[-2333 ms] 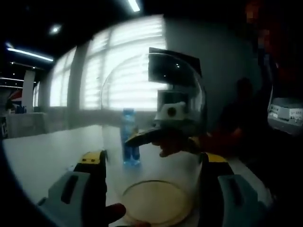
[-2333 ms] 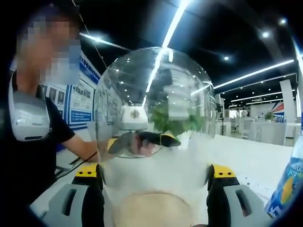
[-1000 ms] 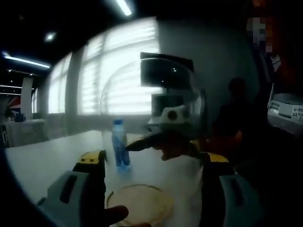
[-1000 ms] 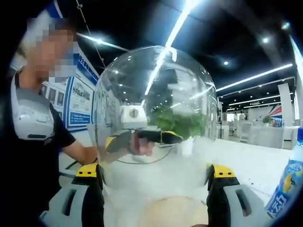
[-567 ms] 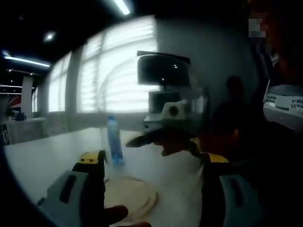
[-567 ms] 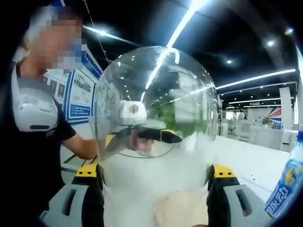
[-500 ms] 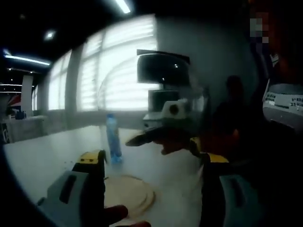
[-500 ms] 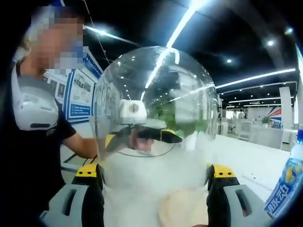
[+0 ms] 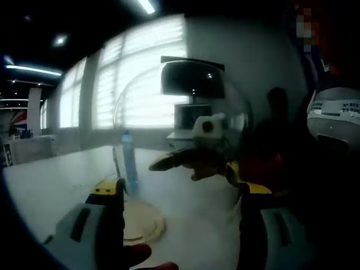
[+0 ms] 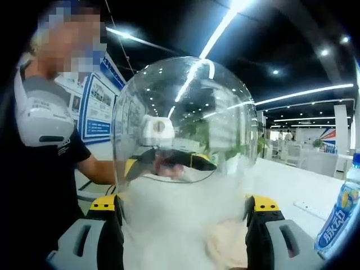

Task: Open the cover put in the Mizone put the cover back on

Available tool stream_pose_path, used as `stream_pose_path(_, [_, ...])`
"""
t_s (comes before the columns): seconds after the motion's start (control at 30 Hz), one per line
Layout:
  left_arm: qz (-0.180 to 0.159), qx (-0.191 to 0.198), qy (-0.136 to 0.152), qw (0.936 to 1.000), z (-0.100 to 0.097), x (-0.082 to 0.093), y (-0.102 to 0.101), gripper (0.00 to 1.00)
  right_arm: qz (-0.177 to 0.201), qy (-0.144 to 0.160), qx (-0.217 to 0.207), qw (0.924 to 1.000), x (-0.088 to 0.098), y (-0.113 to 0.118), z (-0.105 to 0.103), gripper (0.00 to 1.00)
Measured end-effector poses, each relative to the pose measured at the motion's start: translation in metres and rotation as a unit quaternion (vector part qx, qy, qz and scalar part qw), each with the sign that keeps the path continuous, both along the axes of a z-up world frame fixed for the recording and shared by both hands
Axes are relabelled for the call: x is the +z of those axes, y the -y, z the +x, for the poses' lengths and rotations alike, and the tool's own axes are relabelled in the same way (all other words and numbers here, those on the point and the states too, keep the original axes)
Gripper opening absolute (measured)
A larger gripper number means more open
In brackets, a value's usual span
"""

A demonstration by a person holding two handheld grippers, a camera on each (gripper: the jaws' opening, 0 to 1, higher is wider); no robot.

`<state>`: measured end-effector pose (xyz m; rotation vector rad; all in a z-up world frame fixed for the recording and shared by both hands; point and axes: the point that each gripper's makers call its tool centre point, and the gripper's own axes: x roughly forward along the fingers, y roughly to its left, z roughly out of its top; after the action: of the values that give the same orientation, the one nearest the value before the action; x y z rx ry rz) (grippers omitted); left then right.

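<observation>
Right gripper view: we hold the clear dome cover (image 10: 183, 129) between both grippers, right gripper (image 10: 183, 225) and left gripper (image 9: 180, 225) closed on its walls — contact edges blurred. Mizone bottle (image 10: 337, 216) stands partly cut off; round base (image 9: 140, 222) lies on the table (image 9: 50, 183).

White Chinese characters, apparently 脉动, run up the blue bottle (image 10: 342, 216) label.

Clear dome cover (image 10: 185, 140) clamped between the right hand-held gripper (image 10: 183, 225) jaws, Mizone bottle (image 10: 339, 216) at right
</observation>
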<state>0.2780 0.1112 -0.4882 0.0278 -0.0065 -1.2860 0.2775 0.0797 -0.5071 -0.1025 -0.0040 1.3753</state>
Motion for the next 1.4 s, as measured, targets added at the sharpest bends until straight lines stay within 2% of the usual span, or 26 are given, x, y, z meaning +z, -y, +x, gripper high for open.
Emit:
stream_pose_path(0.23, [0.001, 0.005, -0.003, 1.0, -0.013, 0.001, -0.001, 0.71, 0.005, -0.008, 0.003, 1.0, -0.001, -0.001, -0.012, 0.84])
stream_pose_path(0.47, [-0.004, 0.008, 0.007, 0.9999, -0.03, 0.006, -0.002, 0.71, 0.012, -0.002, 0.006, 0.9999, 0.002, -0.001, -0.027, 0.84])
stream_pose_path(0.63, [-0.003, 0.01, 0.003, 0.9999, -0.041, 0.0, -0.003, 0.71, 0.011, -0.004, 0.008, 0.9999, -0.003, -0.002, -0.038, 0.84])
stream_pose_path(0.8, [0.002, 0.014, -0.013, 0.9998, -0.041, -0.014, -0.003, 0.71, 0.005, -0.018, 0.009, 0.9998, -0.014, -0.002, -0.04, 0.84])
stream_pose_path(0.83, [-0.013, 0.014, -0.012, 0.9997, -0.041, -0.01, -0.001, 0.71, 0.009, -0.022, 0.009, 0.9997, -0.014, -0.002, -0.039, 0.84])
stream_pose_path(0.9, [-0.007, 0.015, -0.015, 0.9997, -0.041, -0.013, -0.002, 0.71, 0.013, -0.028, 0.011, 0.9995, -0.016, -0.001, -0.04, 0.84])
stream_pose_path(1.27, [-0.035, 0.014, -0.003, 0.9993, -0.043, -0.014, -0.003, 0.72, 0.036, -0.02, 0.011, 0.9991, -0.014, 0.001, -0.042, 0.85])
stream_pose_path(1.4, [-0.034, 0.015, -0.001, 0.9993, -0.044, -0.014, -0.002, 0.72, 0.044, -0.016, 0.011, 0.9989, -0.014, 0.002, -0.042, 0.85])
